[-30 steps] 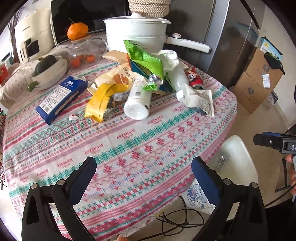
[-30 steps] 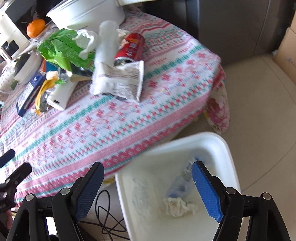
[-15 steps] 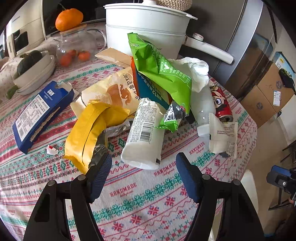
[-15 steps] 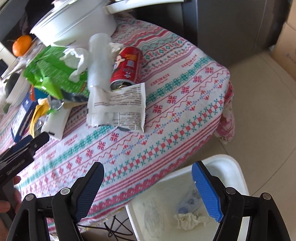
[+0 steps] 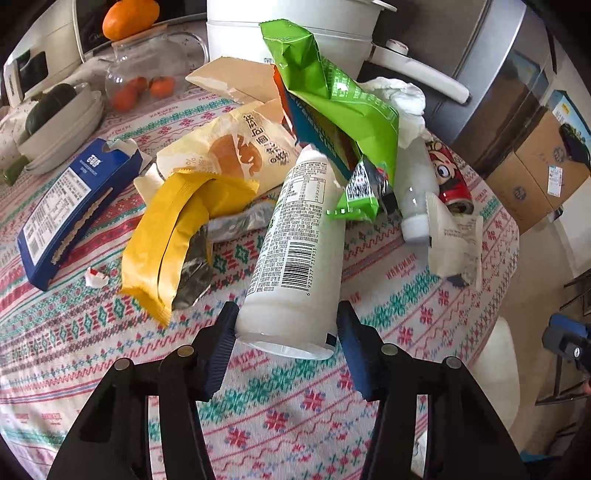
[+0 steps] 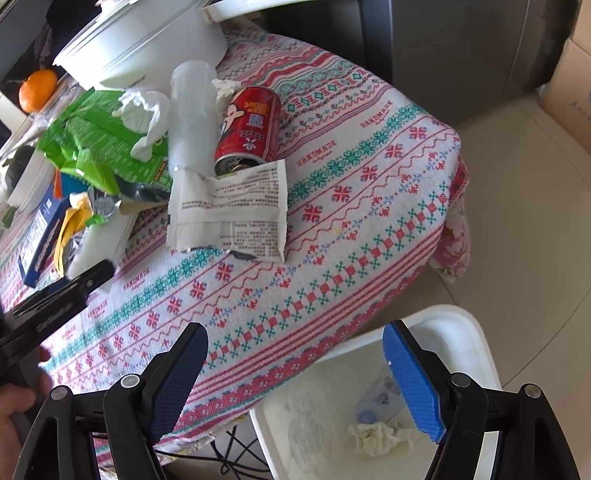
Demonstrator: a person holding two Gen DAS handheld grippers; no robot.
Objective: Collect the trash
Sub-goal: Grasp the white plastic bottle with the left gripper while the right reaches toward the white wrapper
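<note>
A white plastic bottle with a barcode label lies on the patterned tablecloth, base toward me. My left gripper is closing on that base, and both blue pads touch its sides. Around it lie a yellow wrapper, a bread bag, a green snack bag, a clear bottle, a red can and a white sachet. My right gripper hangs open and holds nothing, over the table edge and the white bin.
The bin holds a crumpled tissue and a small bottle. A blue carton, stacked bowls, a glass jar with oranges and a big white pot stand further back. Cardboard boxes sit on the floor.
My left gripper moved forward over the table to the white bottle and narrowed from wide open onto its base. The right view shifted from the bin toward the table edge, jaws unchanged.
</note>
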